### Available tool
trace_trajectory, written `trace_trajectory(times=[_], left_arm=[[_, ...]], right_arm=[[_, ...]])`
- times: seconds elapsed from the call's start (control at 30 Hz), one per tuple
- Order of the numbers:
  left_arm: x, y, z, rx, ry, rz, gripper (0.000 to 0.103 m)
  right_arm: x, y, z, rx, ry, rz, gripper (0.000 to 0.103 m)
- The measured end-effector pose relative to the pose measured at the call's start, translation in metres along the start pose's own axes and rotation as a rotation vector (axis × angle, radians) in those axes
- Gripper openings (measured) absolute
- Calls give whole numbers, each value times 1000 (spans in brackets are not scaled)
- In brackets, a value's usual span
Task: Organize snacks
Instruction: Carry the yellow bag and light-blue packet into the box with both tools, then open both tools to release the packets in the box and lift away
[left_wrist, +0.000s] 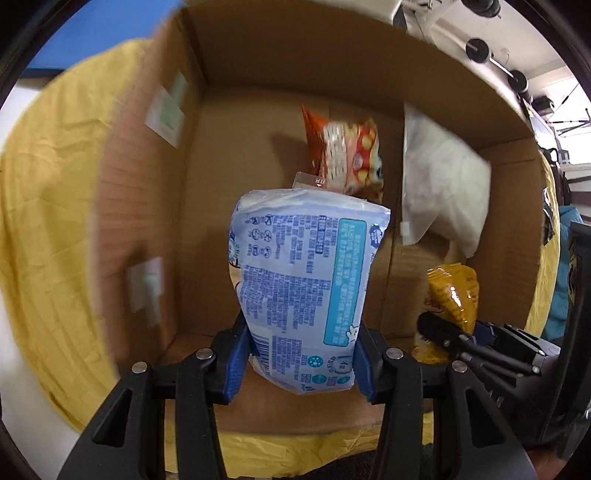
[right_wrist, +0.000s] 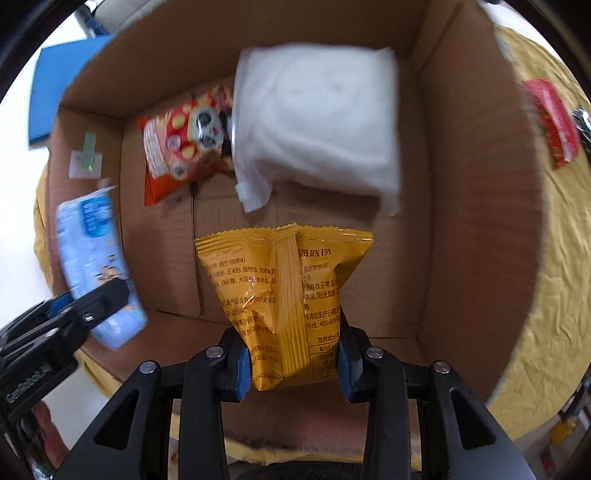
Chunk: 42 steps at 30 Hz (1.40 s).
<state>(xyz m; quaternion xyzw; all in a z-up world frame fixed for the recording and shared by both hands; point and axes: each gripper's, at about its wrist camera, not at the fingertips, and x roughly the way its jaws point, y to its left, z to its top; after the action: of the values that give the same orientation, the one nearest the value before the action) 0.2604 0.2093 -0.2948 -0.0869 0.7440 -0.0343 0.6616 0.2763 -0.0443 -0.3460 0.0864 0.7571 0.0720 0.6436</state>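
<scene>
A light blue snack bag (left_wrist: 303, 280) hangs over the open cardboard box (left_wrist: 258, 66), and my left gripper (left_wrist: 301, 362) is shut on its lower end. My right gripper (right_wrist: 291, 363) is shut on a yellow snack bag (right_wrist: 284, 295), held over the box floor (right_wrist: 162, 258). Inside the box lie an orange-red snack bag (right_wrist: 181, 147) and a white packet (right_wrist: 317, 118). The right wrist view shows the blue bag (right_wrist: 96, 266) and the left gripper (right_wrist: 92, 306) at the box's left wall. The left wrist view shows the yellow bag (left_wrist: 454, 291) at lower right.
The box stands on a yellow cloth (right_wrist: 554, 277). A red snack packet (right_wrist: 550, 122) lies on the cloth outside the box's right wall. A blue flat object (right_wrist: 59, 85) lies beyond the box's far left corner.
</scene>
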Motion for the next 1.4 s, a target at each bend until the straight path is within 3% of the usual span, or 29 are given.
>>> trace_trajectory(times=[0.33,0.63,0.8,0.97,1.1,1.3,1.4], left_arm=[[59,-16,8,38,195,-134,47],[80,-19,14,49,271,-173,55],[77,-15,16,13,295,-186,57],[61,-9,7,9,268,-188,67],[38,-10,1,19,219,-164,68],[-9,-7,-17,1,57,-121,71],[-28,-2,-27,-6,-34,-97,80]], right_arm=[[37,0,3,-52,73,-23,38],[53,-13,9,-33,102,-20,41],[52,-24,11,-41,122,-42,50],[41,-25,6,-64,114,-65,58],[31,-18,-4,-85,104,-77,61],[12,-7,-24,-95,52,-107,75],[-6,-1,-32,-98,18,-102,84]])
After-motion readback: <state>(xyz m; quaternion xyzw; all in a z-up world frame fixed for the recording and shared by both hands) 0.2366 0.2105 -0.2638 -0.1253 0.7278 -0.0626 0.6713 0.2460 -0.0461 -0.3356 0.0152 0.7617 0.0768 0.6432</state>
